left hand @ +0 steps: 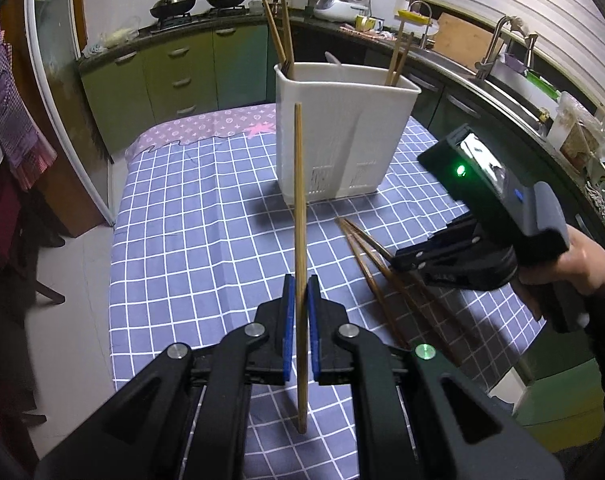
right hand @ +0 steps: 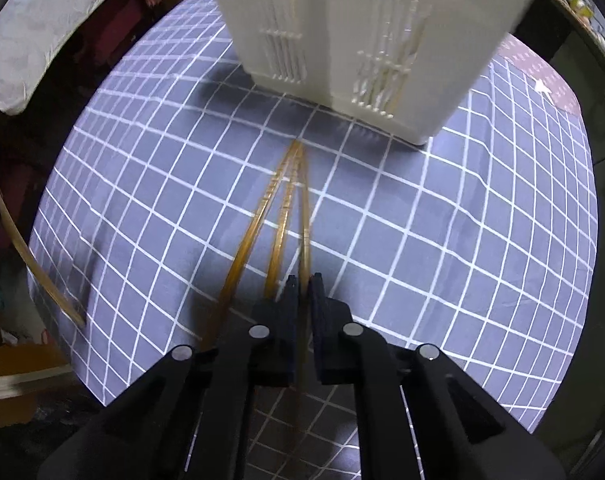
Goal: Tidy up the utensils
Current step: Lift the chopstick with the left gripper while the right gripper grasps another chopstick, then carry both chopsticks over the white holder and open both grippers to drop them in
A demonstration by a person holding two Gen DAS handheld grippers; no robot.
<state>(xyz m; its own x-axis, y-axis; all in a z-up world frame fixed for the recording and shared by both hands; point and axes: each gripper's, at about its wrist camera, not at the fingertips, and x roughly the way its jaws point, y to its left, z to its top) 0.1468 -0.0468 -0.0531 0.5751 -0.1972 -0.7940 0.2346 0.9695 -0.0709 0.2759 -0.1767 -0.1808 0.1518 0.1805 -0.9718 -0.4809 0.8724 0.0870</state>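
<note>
In a home kitchen, the left gripper (left hand: 301,308) pinches a single bamboo chopstick (left hand: 300,216) between its blue pads (left hand: 288,320), jaws closed to the stick's width and gripping it low on its shaft, so that most of the pale, straight stick rises in line with the white plastic utensil holder (left hand: 342,132) standing farther back on the checked tablecloth (left hand: 190,208). The holder already has a few chopsticks leaning at its two rear corners. To the right, three darker chopsticks (right hand: 286,208) lie fanned on the cloth, tips meeting just short of the holder's slotted base (right hand: 342,80). The right gripper (right hand: 301,296) is down over them, its jaws nearly closed around the rightmost stick (right hand: 305,236); whether the stick is firmly clamped or merely straddled cannot be told.

The step in hand appears to be gathering loose chopsticks for the holder, one per hand. The left stick likely needs carrying forward above the rim and lowering tip-first into a compartment; the right needs a secure pinch and a clean lift clear of its two neighbours.
</note>
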